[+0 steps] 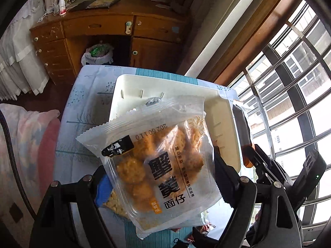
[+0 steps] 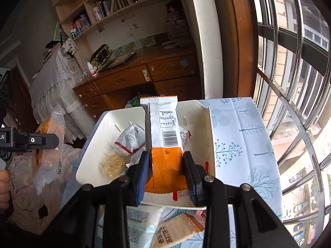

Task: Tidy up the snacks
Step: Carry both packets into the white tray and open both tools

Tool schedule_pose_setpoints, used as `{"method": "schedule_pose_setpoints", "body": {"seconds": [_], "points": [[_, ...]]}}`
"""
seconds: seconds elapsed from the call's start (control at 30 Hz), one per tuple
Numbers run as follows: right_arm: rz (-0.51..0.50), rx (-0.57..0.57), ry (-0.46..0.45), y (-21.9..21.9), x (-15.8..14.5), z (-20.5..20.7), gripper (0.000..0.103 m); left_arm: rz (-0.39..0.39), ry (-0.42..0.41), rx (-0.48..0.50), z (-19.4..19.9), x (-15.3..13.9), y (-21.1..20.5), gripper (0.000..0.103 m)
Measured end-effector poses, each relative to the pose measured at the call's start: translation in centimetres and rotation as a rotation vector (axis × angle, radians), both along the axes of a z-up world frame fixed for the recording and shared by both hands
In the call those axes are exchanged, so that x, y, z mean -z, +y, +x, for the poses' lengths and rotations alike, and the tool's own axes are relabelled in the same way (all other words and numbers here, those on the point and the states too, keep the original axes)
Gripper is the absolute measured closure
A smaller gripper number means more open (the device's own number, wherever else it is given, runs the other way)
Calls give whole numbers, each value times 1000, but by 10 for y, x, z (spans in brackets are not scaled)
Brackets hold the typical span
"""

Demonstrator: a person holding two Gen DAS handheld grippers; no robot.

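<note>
My left gripper (image 1: pixel 159 177) is shut on a clear bag of round orange crackers (image 1: pixel 157 157) and holds it above the near end of the white bin (image 1: pixel 132 84). The same bag (image 2: pixel 48 144) and the left gripper show at the left of the right wrist view. My right gripper (image 2: pixel 166 175) is shut on an orange and white snack packet (image 2: pixel 165 136), held upright over the white bin (image 2: pixel 211 132). In the bin lie a red and white packet (image 2: pixel 130 138) and a clear bag of pale snacks (image 2: pixel 112 163).
The bin stands on a table with a tree-print cloth (image 2: pixel 244 136). More snack packs (image 2: pixel 175 229) lie on the cloth just in front of the bin. A wooden desk (image 1: pixel 99 31) stands behind, a barred window (image 2: pixel 293 82) to the right, bedding (image 1: pixel 24 140) to the left.
</note>
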State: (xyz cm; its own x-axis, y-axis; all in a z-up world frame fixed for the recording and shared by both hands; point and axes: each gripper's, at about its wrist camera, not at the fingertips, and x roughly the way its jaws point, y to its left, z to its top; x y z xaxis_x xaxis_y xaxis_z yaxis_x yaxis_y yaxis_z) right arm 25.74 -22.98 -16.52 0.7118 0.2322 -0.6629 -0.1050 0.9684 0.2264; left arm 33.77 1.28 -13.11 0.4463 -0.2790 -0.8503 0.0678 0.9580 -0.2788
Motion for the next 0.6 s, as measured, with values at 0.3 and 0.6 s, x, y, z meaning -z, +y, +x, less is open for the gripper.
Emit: {"method": "schedule_pose_setpoints", "body": {"seconds": [0.3, 0.6], "points": [[29, 98, -9, 0, 25, 25, 70, 40, -80, 75, 26, 27, -6, 19], [21, 148, 5, 3, 33, 32, 67, 48, -99, 161, 39, 34, -16, 18]]}}
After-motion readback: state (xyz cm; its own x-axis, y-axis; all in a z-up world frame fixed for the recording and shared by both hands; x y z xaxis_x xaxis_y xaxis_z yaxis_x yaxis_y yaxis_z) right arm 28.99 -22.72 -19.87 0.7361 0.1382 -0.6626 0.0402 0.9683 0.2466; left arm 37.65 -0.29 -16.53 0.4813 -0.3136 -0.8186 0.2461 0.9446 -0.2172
